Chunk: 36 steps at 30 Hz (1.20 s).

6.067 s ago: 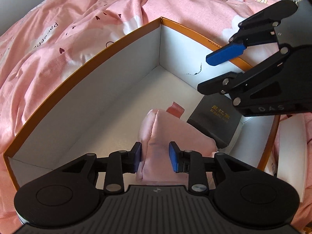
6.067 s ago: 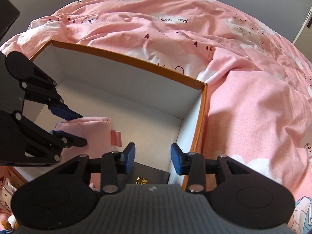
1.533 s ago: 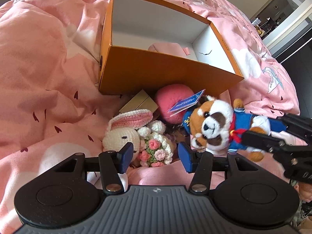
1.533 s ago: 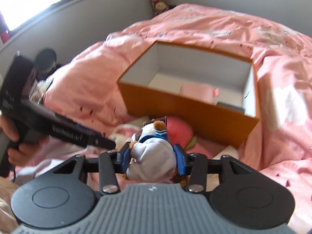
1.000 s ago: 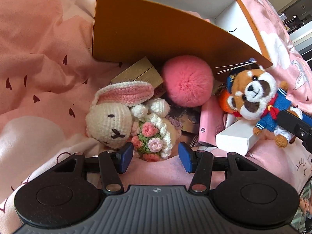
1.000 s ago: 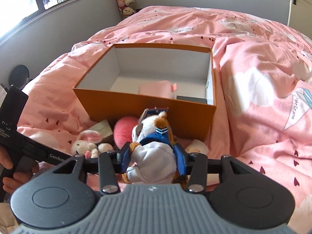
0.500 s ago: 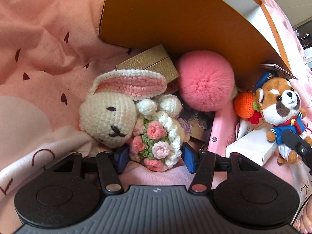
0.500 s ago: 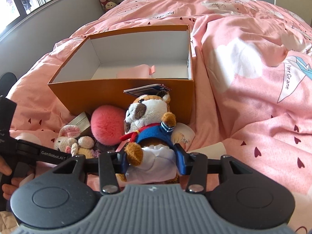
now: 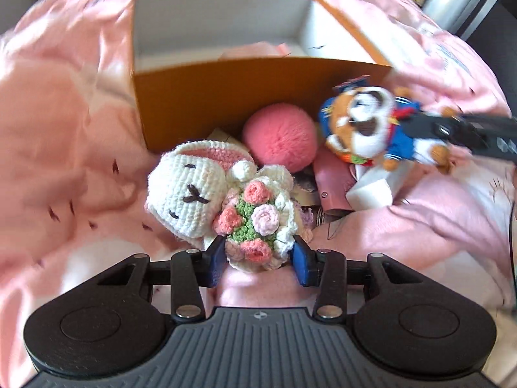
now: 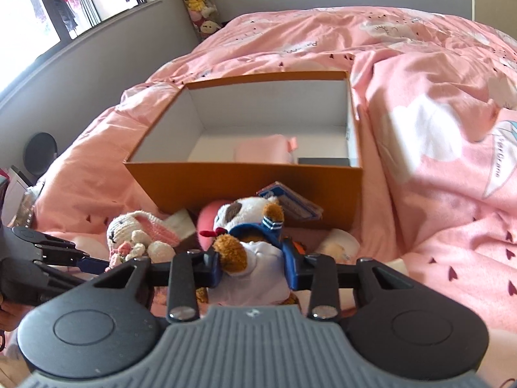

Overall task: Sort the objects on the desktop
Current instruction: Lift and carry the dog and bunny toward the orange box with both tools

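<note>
Both toys are now coming up off the pink duvet (image 10: 436,64), where a moment ago they were lying in the pile against the orange box (image 9: 226,97). The left gripper (image 9: 258,260) is closing on the crocheted rabbit (image 9: 194,194), its blue pads pressing either side of the knitted flower bouquet (image 9: 255,226) at the rabbit's front; the bouquet is the narrowest, firmest part on offer, which is probably why the grip is there and not on the wide head. The rabbit is hanging tilted from that hold, head out to the left, just in front of the box wall.

The right gripper (image 10: 253,266) is also closing, narrowing on the white trousers of the plush dog in a blue sailor jacket (image 10: 248,239), with the head and paws sticking out beyond the fingers. Gripping low on the body is leaving the dog upright and facing the box.

Left behind on the duvet, the pink pompom (image 9: 279,135) is resting against the box wall, beside a white carton (image 9: 371,190) and a pink case (image 9: 332,181). Inside the box a pink pouch (image 10: 261,152) and a dark flat box (image 10: 323,161) are already lying on the floor, so the open space at the back looks like the likely drop spot for both toys.
</note>
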Each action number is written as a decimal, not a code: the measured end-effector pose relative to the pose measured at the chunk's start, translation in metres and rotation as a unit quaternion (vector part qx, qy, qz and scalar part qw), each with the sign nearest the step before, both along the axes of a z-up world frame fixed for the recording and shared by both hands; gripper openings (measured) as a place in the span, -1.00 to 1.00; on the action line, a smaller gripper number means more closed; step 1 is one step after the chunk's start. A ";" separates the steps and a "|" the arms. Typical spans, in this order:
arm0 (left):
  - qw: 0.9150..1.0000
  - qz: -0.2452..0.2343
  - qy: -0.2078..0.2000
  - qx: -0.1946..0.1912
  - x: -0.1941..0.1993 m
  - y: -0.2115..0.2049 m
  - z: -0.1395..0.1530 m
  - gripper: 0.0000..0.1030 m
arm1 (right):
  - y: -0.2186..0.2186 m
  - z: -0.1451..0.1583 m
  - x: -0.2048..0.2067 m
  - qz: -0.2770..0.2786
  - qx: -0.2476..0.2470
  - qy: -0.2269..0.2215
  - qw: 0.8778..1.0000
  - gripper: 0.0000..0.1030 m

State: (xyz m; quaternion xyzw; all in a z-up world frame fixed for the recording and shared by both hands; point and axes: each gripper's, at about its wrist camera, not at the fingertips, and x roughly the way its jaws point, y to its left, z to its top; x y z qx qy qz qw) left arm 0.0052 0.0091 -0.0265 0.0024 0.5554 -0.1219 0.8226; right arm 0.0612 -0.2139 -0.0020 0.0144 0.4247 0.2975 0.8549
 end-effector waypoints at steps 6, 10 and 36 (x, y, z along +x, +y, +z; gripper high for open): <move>0.990 -0.126 0.001 0.057 0.007 -0.007 0.016 -0.05 | 0.026 -0.002 0.004 0.000 0.049 0.021 0.999 -0.25; 0.979 -0.186 0.004 0.082 0.012 -0.010 0.008 -0.04 | 0.042 -0.023 0.010 -0.020 0.076 0.061 0.995 -0.25; 0.982 0.132 0.081 -0.105 0.022 0.066 -0.025 0.51 | 0.091 -0.051 0.007 0.166 -0.120 0.061 0.977 0.06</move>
